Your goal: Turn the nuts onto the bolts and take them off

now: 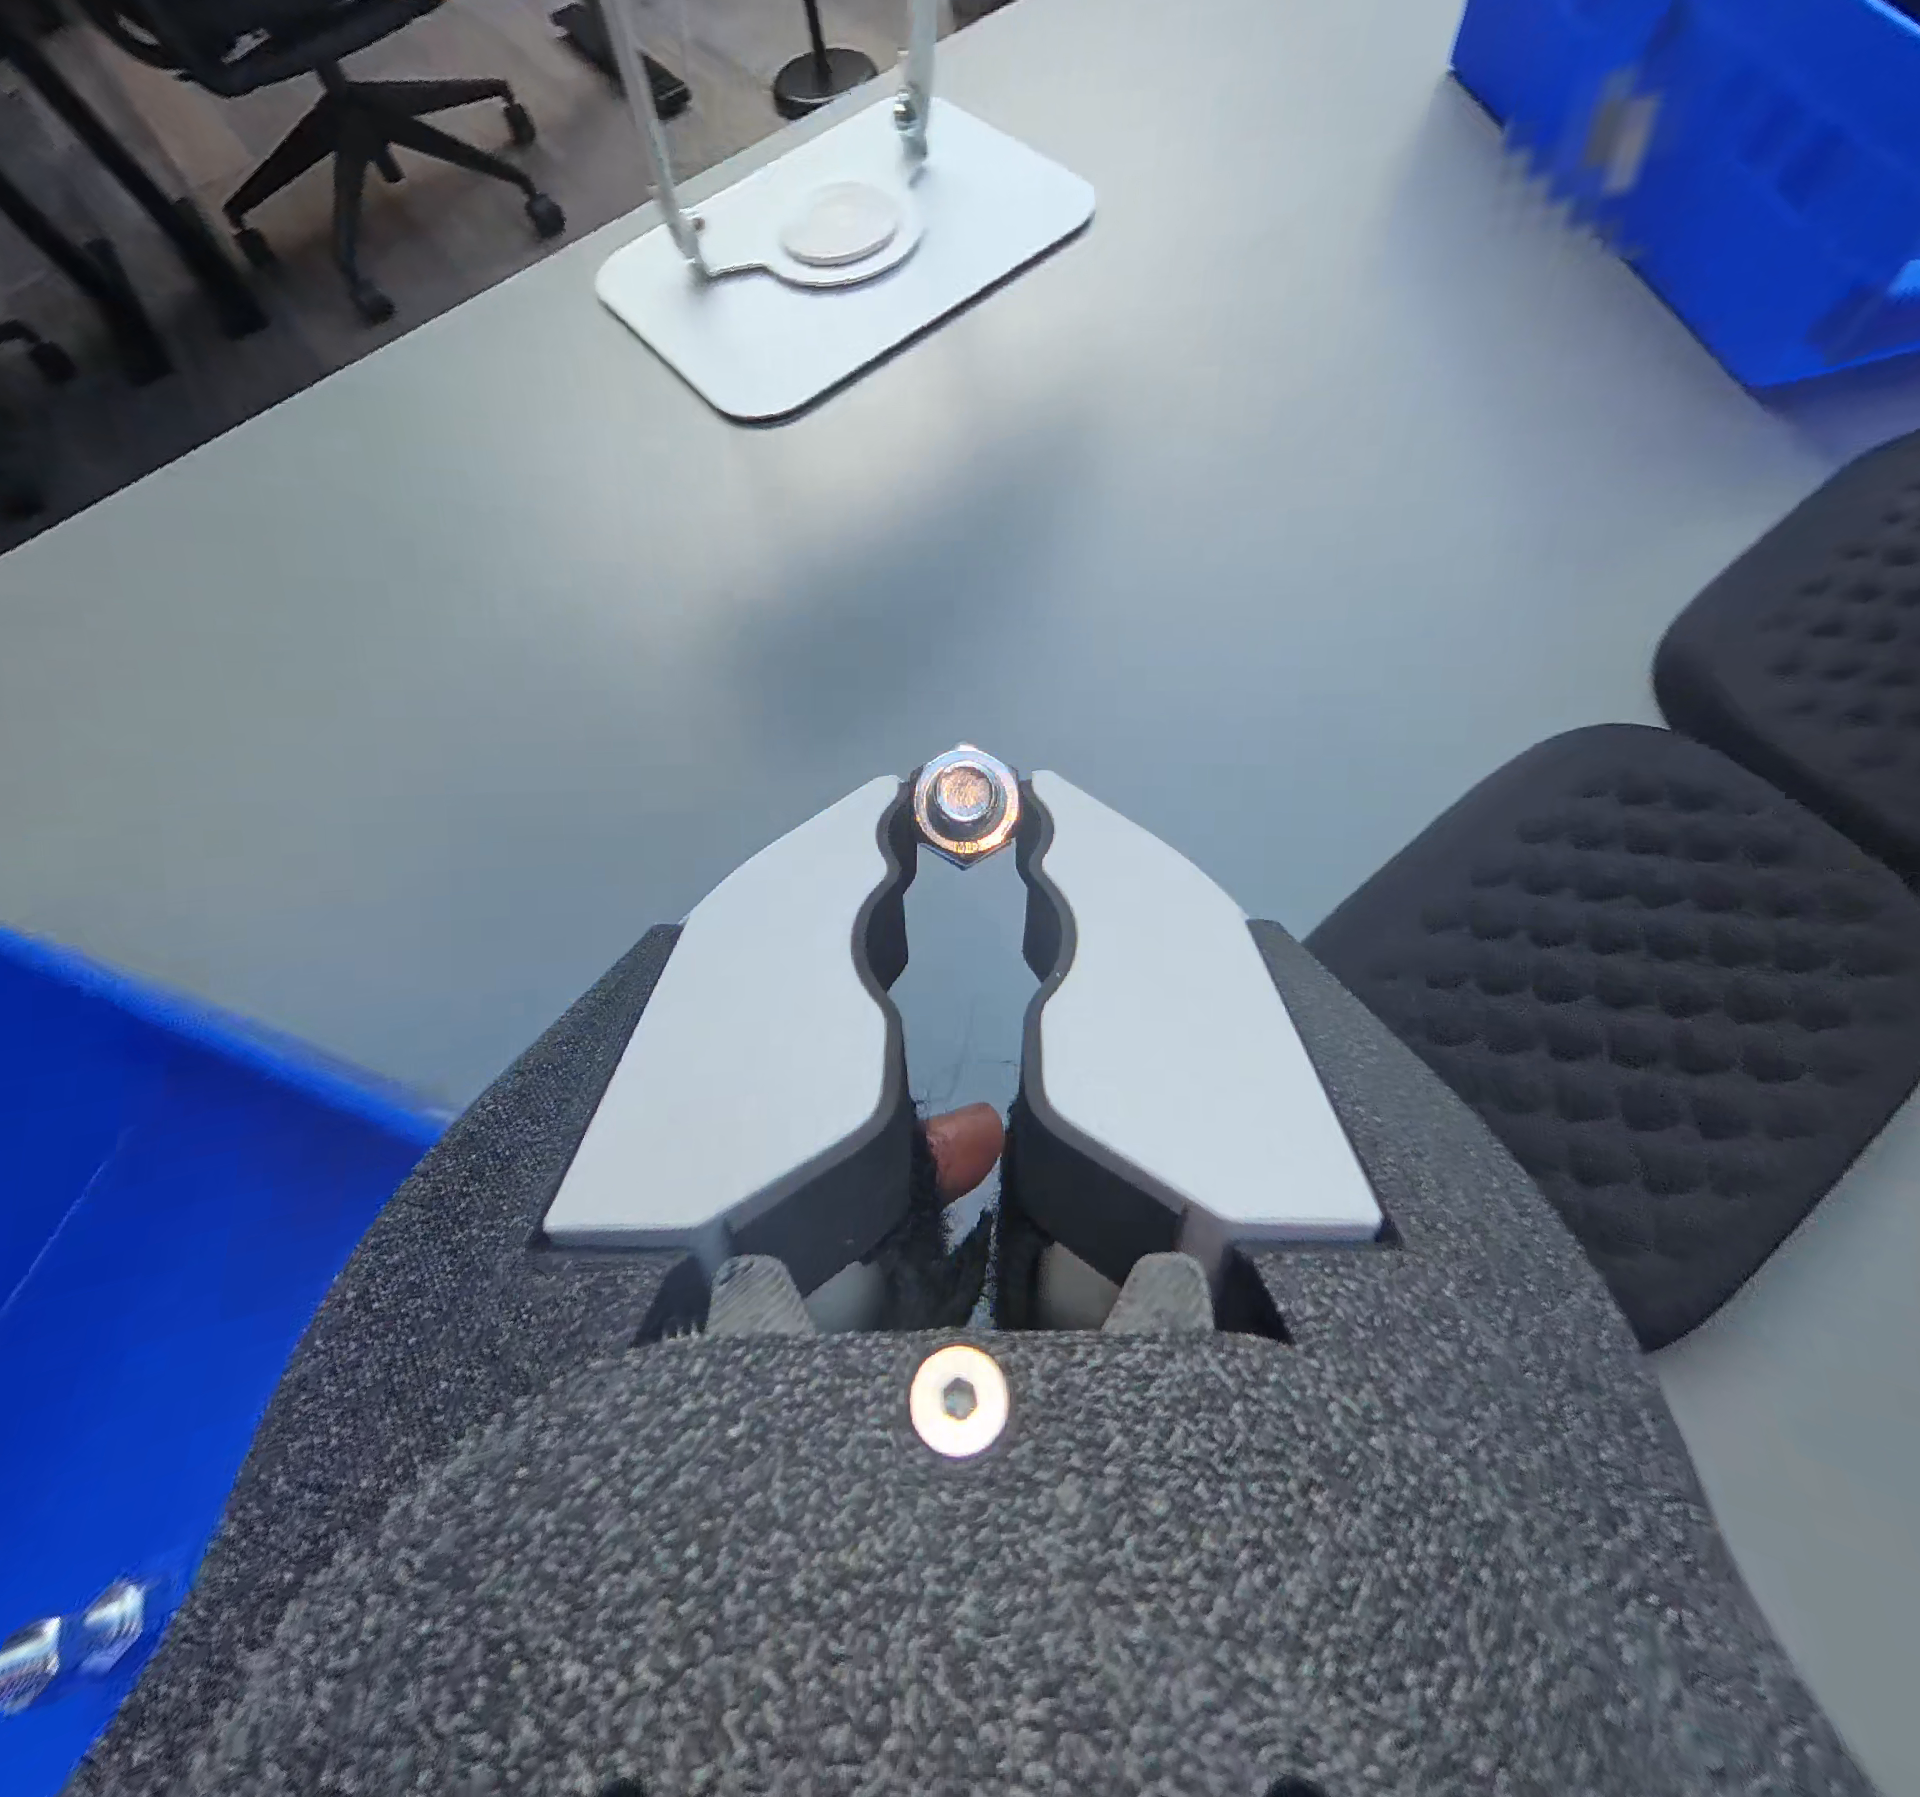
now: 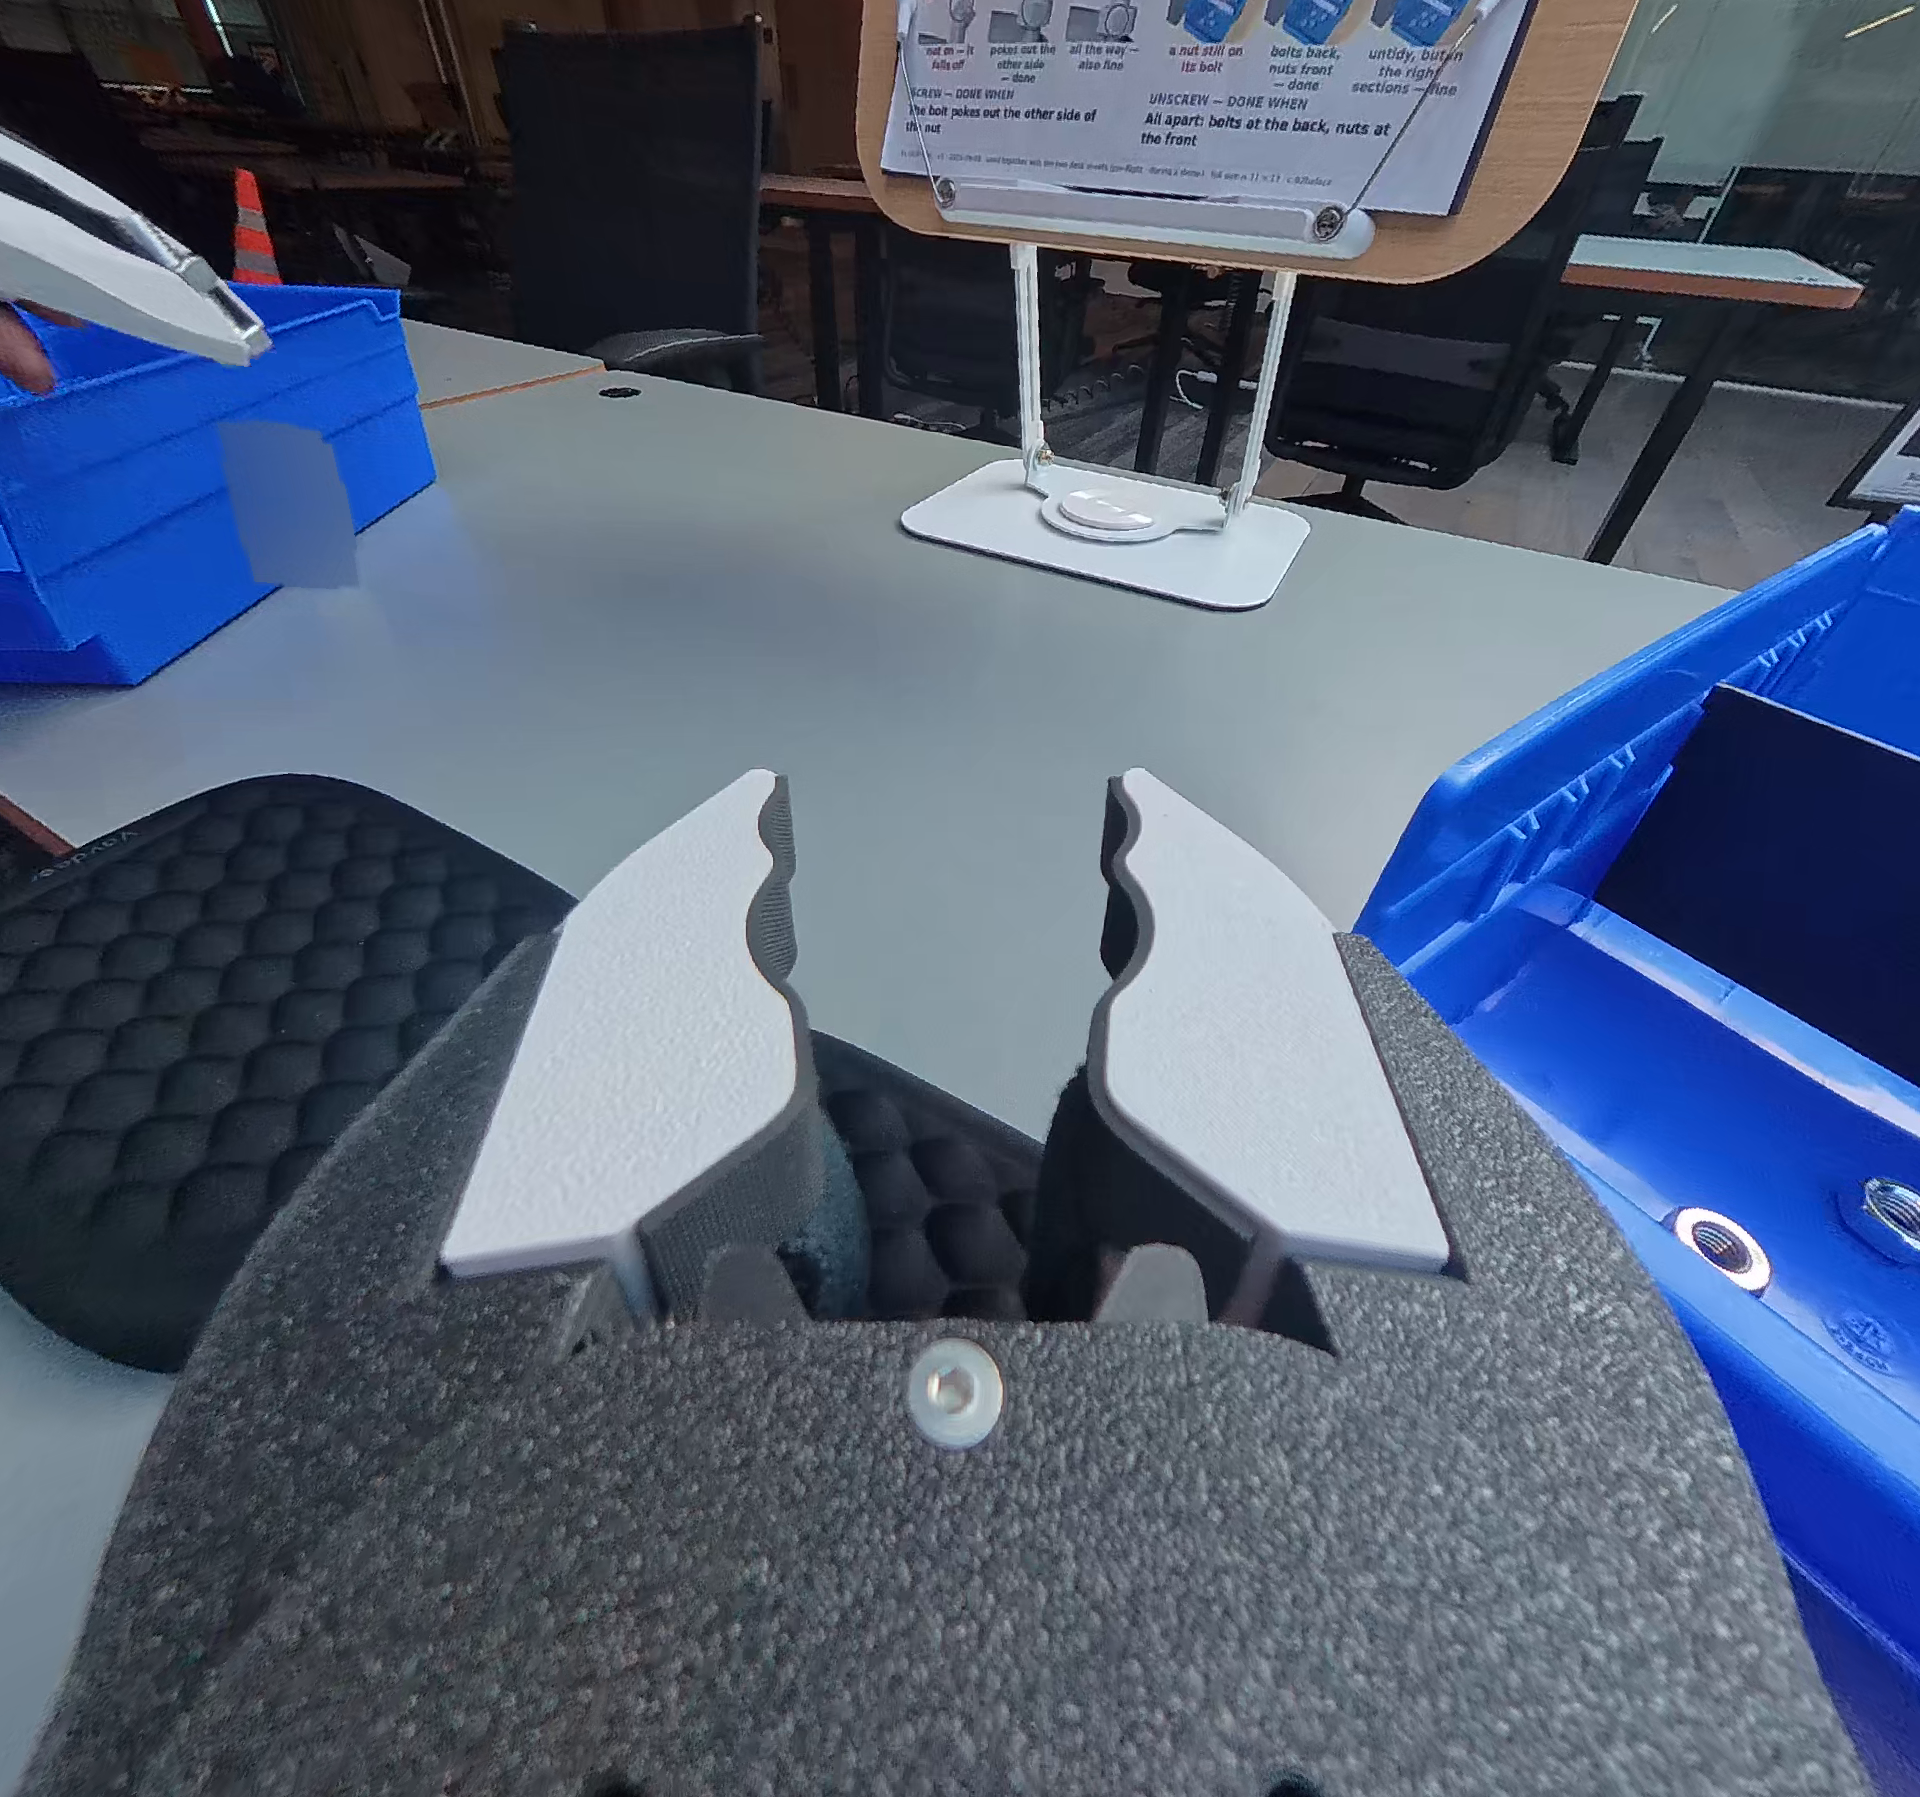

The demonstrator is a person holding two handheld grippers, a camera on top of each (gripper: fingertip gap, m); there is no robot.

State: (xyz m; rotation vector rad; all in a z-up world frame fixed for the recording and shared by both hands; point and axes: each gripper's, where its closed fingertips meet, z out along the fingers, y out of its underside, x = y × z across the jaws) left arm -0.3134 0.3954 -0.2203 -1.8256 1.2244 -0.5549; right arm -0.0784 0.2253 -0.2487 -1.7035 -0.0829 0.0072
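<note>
My left gripper [image 1: 964,817] is shut on a shiny bolt with a nut on it [image 1: 964,805], held at the fingertips above the grey table [image 1: 520,656]; the bolt's end faces the camera. That gripper's tips also show far left in the right wrist view [image 2: 223,319], over a blue bin [image 2: 187,500]. My right gripper [image 2: 945,812] is open and empty above the table. Two loose nuts [image 2: 1720,1248] lie in the front section of a blue bin [image 2: 1558,1020] at the right.
A white document stand [image 2: 1107,532] holding an instruction sheet stands at the table's far edge. Black honeycomb-patterned pads [image 2: 208,1020] lie under and beside the grippers. A blue bin [image 1: 156,1228] with metal parts [image 1: 62,1654] is at lower left in the left wrist view. Left tips to right tips: about 30 centimetres.
</note>
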